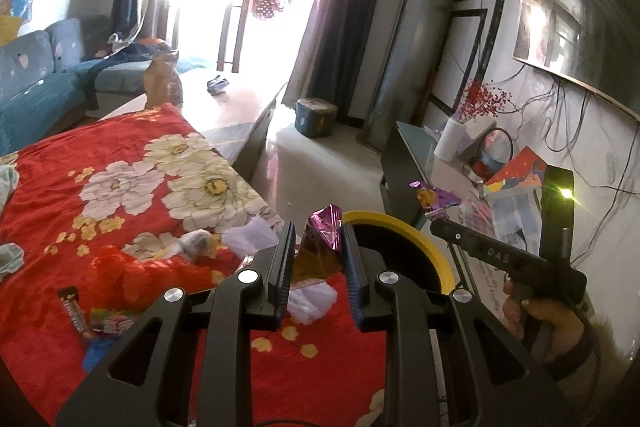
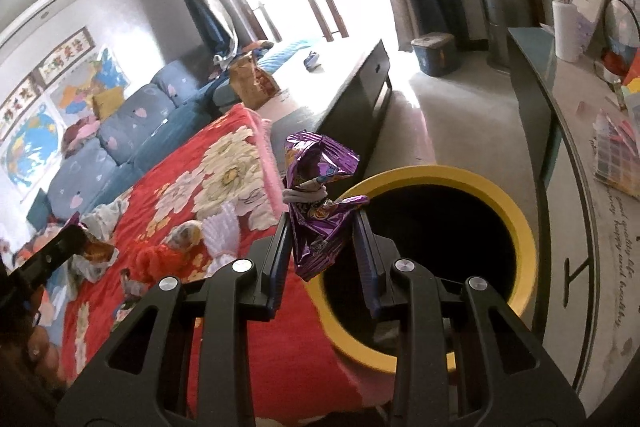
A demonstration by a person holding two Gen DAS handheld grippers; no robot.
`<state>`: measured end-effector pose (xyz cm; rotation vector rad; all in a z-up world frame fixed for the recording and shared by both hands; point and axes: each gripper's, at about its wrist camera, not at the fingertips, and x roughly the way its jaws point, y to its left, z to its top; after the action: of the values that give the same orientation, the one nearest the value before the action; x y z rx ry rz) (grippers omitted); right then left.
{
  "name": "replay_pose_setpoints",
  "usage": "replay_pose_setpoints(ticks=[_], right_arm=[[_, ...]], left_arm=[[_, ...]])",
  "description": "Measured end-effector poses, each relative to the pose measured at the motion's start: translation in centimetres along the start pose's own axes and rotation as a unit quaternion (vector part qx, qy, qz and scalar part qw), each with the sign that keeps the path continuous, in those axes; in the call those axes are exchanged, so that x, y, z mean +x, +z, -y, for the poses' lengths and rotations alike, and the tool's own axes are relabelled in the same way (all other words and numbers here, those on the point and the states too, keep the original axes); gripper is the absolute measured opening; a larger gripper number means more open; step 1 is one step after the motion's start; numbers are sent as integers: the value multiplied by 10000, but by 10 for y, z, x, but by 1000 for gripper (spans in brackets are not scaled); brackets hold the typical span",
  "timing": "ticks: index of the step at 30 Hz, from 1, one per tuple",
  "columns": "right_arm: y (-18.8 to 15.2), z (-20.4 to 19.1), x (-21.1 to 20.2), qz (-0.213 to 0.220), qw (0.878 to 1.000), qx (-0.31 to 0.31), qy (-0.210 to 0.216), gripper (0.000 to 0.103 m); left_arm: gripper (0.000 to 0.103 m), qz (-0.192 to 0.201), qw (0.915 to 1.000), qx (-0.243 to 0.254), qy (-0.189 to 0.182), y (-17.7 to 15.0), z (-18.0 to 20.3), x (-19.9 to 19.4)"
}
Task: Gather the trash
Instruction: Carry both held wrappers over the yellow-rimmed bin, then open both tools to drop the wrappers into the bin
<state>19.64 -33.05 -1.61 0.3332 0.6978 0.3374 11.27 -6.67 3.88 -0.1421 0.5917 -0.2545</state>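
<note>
My left gripper (image 1: 318, 231) is shut on a crumpled pink and orange foil wrapper (image 1: 322, 227), held just left of the yellow-rimmed bin (image 1: 404, 225). My right gripper (image 2: 322, 217) is shut on a purple foil wrapper (image 2: 320, 227) that hangs over the near left rim of the bin (image 2: 516, 211), whose inside is dark. In the left wrist view the right gripper (image 1: 434, 223) shows beyond the bin with its purple wrapper (image 1: 434, 197). More trash lies on the red flowered blanket (image 1: 120, 155): white tissue (image 1: 256, 235), a crumpled packet (image 1: 196, 243) and a bar wrapper (image 1: 74, 307).
A dark low table (image 2: 352, 83) stands beyond the blanket with a paper bag (image 2: 252, 83) on it. A cluttered glass-topped cabinet (image 2: 560, 115) runs along the right wall. A blue sofa (image 2: 132, 135) lies left, a blue box (image 2: 434, 53) on the floor ahead.
</note>
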Motion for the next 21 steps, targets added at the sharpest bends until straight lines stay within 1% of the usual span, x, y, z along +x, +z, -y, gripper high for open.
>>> replay_pose_setpoints(ticks=[6,13,21], right_arm=[[0,18,1,5,9997,180,-149,25],[1,47,2,5,9982,461,-373,25],[-4,74,6,-87,9960,683,-575,25]], left_arm=[[22,-55,9998,110,-125,2,17,15],[23,-151,9992,184,-325,3,37,36],[23,-378,9970,221,-641,1,65,72]])
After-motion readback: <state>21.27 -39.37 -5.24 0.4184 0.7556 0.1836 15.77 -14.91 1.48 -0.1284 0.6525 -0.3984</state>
